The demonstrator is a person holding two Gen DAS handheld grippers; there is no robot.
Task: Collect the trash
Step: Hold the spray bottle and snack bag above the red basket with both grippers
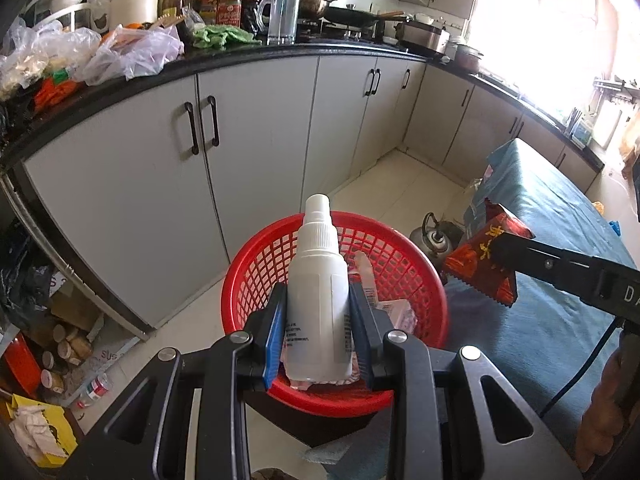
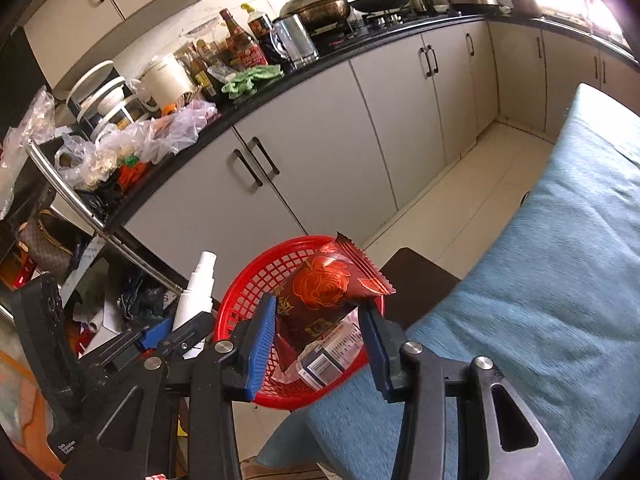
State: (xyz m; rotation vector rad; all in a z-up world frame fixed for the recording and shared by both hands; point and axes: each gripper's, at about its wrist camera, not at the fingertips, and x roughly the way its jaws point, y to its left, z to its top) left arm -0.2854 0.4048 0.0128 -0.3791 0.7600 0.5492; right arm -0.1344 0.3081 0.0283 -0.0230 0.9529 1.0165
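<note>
My left gripper [image 1: 319, 312] is shut on a white spray bottle [image 1: 318, 280] and holds it upright over the red mesh basket [image 1: 256, 264], which holds some wrappers. My right gripper [image 2: 320, 316] is shut on a dark red snack packet with an orange rose print [image 2: 324, 292], just above the basket [image 2: 248, 292]. In the left wrist view the packet [image 1: 480, 264] hangs at the basket's right side. The bottle also shows in the right wrist view [image 2: 196, 292], left of the basket.
The basket sits on a dark stool [image 2: 420, 276] beside a table with a blue cloth [image 2: 540, 280]. White cabinets [image 1: 248, 152] under a cluttered black counter [image 1: 240, 60] stand behind. A metal kettle [image 1: 432, 236] sits on the floor. Clutter fills the floor at left [image 1: 60, 344].
</note>
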